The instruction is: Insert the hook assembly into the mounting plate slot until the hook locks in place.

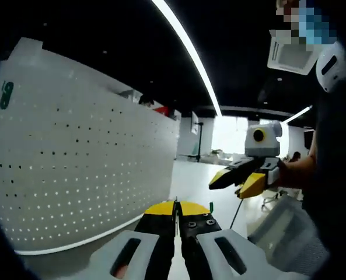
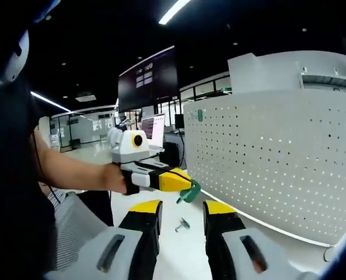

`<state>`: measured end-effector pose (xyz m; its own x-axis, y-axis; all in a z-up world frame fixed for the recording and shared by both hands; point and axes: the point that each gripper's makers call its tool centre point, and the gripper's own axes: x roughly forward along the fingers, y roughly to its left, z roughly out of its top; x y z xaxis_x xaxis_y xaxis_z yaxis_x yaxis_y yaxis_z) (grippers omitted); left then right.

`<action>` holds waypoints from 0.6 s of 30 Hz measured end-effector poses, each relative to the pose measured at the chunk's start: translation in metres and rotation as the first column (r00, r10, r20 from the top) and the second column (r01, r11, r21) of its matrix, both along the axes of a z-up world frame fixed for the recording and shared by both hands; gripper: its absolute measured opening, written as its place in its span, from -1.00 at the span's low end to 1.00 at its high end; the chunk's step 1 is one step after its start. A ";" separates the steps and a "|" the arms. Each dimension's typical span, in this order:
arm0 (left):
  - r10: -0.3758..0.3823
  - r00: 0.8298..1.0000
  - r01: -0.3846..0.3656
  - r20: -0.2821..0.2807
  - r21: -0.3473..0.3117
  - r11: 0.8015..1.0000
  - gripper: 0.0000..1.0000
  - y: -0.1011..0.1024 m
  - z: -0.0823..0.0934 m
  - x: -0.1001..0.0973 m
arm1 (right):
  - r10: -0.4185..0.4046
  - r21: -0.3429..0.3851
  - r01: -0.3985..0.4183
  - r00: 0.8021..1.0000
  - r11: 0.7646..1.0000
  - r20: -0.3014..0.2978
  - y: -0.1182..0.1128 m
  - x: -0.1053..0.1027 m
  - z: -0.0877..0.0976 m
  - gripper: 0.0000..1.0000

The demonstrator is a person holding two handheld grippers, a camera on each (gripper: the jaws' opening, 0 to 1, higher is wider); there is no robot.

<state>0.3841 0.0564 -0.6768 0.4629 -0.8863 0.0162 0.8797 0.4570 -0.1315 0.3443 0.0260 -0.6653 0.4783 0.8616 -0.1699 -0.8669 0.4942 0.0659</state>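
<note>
While a white pegboard stands upright on the table, the left gripper — jaws pressed together — pinches one green hook just beside it | right gripper spread, holding nothing | one small metal piece lies on the table, too small to identify | pegboard's far edge cut off.

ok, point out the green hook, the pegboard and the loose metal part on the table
green hook [image 2: 189,192]: right gripper view, curved tip.
pegboard [image 2: 266,157]: right gripper view, perforated face.
metal part [image 2: 182,224]: right gripper view, its middle.
</note>
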 end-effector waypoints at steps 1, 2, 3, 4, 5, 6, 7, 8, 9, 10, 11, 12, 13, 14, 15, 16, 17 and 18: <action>-0.003 1.000 0.003 0.001 0.001 1.000 -0.97 -0.001 0.000 -0.001 | 0.000 0.003 0.000 1.000 1.000 -0.001 0.002 0.001 0.001 -0.37; -0.009 1.000 0.009 0.003 0.002 1.000 -0.97 -0.004 0.001 -0.003 | 0.002 0.007 -0.002 1.000 1.000 0.000 0.005 0.002 0.002 -0.31; -0.013 1.000 0.013 0.004 0.000 1.000 -0.97 -0.005 0.001 -0.004 | 0.011 0.011 -0.011 1.000 1.000 -0.003 0.007 0.002 0.003 -0.28; -0.016 1.000 0.016 0.005 -0.001 1.000 -0.97 -0.007 0.002 -0.004 | 0.028 0.013 -0.028 1.000 1.000 -0.009 0.011 0.000 0.003 -0.28; -0.019 1.000 0.019 0.006 0.000 1.000 -0.97 -0.008 0.002 -0.005 | 0.033 0.011 -0.033 0.999 0.999 -0.005 0.013 -0.001 0.004 -0.27; -0.023 1.000 0.023 0.010 0.000 1.000 -0.97 -0.010 0.003 -0.006 | 0.034 0.006 -0.034 0.999 0.999 0.000 0.015 -0.001 0.004 -0.25; -0.028 1.000 0.028 0.010 -0.004 1.000 -0.97 -0.012 0.004 -0.007 | 0.028 -0.010 -0.028 1.000 1.000 0.000 0.016 0.001 0.001 -0.22; -0.034 0.999 0.034 0.012 -0.007 0.999 -0.97 -0.013 0.005 -0.008 | 0.020 -0.017 -0.020 1.000 1.000 0.000 0.016 0.002 0.000 -0.20; -0.035 0.999 0.036 0.013 -0.008 0.999 -0.97 -0.014 0.005 -0.009 | 0.019 -0.022 -0.019 1.000 1.000 -0.002 0.016 0.003 -0.001 -0.19; -0.039 0.999 0.039 0.015 -0.009 0.999 -0.97 -0.015 0.006 -0.010 | 0.026 -0.019 -0.026 1.000 0.999 -0.007 0.016 0.003 -0.002 -0.19; -0.042 0.999 0.042 0.015 -0.012 0.999 -0.97 -0.016 0.006 -0.010 | 0.026 -0.019 -0.026 1.000 0.999 -0.013 0.016 0.003 -0.003 -0.19; -0.045 0.999 0.045 0.015 -0.016 0.999 -0.97 -0.018 0.006 -0.011 | 0.022 -0.025 -0.022 1.000 0.999 -0.012 0.015 0.003 -0.004 -0.19; -0.048 0.999 0.049 0.014 -0.017 0.999 -0.97 -0.019 0.007 -0.012 | 0.020 -0.031 -0.020 1.000 0.999 -0.011 0.015 0.003 -0.005 -0.18; -0.054 0.998 0.055 0.015 -0.020 0.998 -0.97 -0.021 0.007 -0.013 | 0.018 -0.034 -0.018 1.000 0.999 -0.011 0.015 0.003 -0.006 -0.18; -0.057 0.998 0.058 0.015 -0.023 0.998 -0.97 -0.022 0.007 -0.014 | 0.013 -0.037 -0.013 1.000 0.999 -0.013 0.014 0.004 -0.007 -0.18; -0.058 0.998 0.058 0.014 -0.023 0.998 -0.97 -0.023 0.007 -0.014 | 0.011 -0.039 -0.012 1.000 0.999 -0.015 0.014 0.004 -0.007 -0.18; -0.056 0.998 0.057 0.015 -0.017 0.998 -0.97 -0.025 0.006 -0.013 | 0.014 -0.039 -0.015 1.000 0.999 -0.018 0.014 0.003 -0.008 -0.18; -0.057 0.998 0.057 0.014 -0.018 0.998 -0.97 -0.025 0.006 -0.013 | 0.015 -0.039 -0.016 1.000 0.999 -0.018 0.015 0.003 -0.007 -0.19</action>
